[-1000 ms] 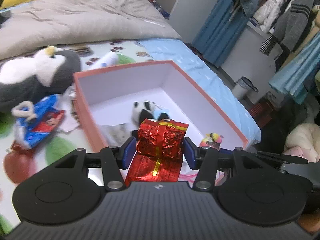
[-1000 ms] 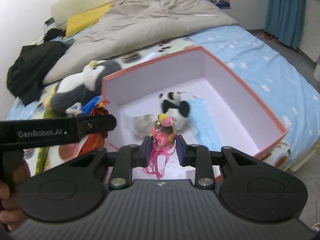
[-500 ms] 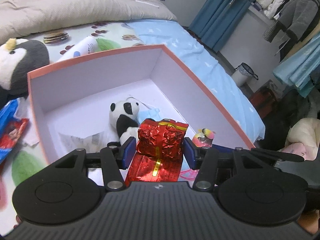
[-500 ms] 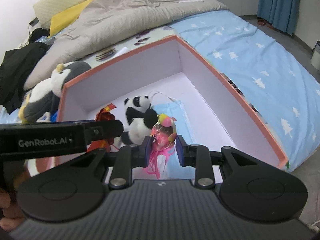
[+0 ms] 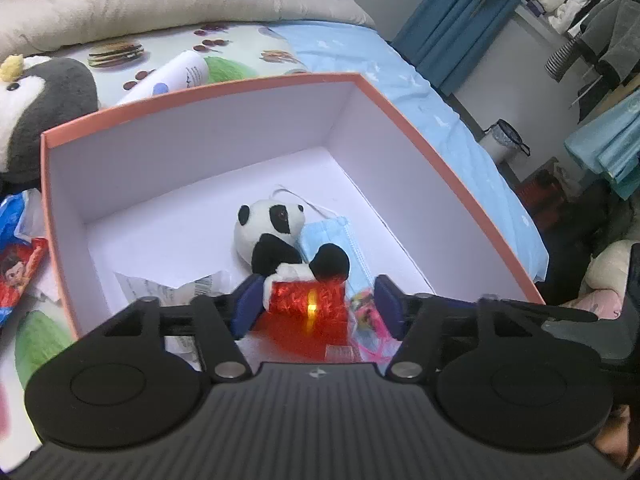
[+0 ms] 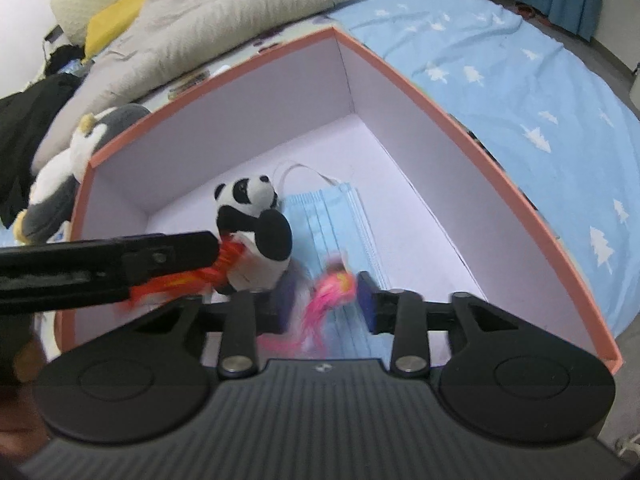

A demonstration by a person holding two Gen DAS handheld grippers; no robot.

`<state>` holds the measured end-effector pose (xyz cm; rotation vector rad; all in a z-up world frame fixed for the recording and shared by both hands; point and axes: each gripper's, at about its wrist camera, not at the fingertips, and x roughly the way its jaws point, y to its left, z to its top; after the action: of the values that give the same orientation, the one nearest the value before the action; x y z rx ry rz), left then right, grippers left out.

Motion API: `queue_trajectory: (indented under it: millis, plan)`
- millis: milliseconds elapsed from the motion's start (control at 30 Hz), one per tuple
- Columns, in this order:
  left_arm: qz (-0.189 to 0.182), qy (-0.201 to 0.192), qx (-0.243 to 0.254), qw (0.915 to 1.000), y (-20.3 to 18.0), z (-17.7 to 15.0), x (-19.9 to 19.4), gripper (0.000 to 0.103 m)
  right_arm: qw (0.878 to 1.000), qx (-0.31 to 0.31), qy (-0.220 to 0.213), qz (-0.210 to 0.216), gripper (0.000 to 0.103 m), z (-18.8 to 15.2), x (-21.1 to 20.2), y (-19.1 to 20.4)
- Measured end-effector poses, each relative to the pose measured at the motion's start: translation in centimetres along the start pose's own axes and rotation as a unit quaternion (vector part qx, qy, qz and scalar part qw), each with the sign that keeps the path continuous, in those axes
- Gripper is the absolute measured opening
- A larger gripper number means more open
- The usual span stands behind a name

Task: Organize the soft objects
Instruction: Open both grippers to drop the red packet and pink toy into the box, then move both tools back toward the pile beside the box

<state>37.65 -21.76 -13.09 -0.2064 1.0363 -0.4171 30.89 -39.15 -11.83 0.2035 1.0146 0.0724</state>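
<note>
Orange-rimmed box [image 5: 404, 120] with white walls fills both views, resting on a bed. In the left wrist view, a penguin plush [image 5: 36, 108] lies at the left edge, outside the box. At centre, inside the box, a panda plush [image 5: 276, 236] leans on a blue face mask [image 5: 340, 240]. At lower centre the left gripper [image 5: 316, 304] has its jaws opening; the red foil packet [image 5: 308, 300] sits between them, gaps showing on both sides. In the right wrist view, the left gripper's arm crosses the left edge. At lower centre the right gripper [image 6: 328, 296] has its jaws opening around a blurred pink toy [image 6: 332, 288], clear of both pads, above the mask [image 6: 340, 216].
</note>
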Motion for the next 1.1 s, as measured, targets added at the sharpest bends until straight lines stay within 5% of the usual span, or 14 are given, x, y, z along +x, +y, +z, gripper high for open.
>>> queue_trajectory:
  millis: [500,1100]
  plan:
    - [0.012,-0.054,0.011,0.9984,-0.8,-3.6,-8.6,0.069,0.999,-0.004,-0.034,0.013,0.052,-3.2,-5.5,2.5]
    - [0.047,-0.091,-0.010,0.9947,2.5,-13.7,-18.9,0.069,0.996,-0.033,-0.069,0.039,0.052,-10.4,-12.0,8.7]
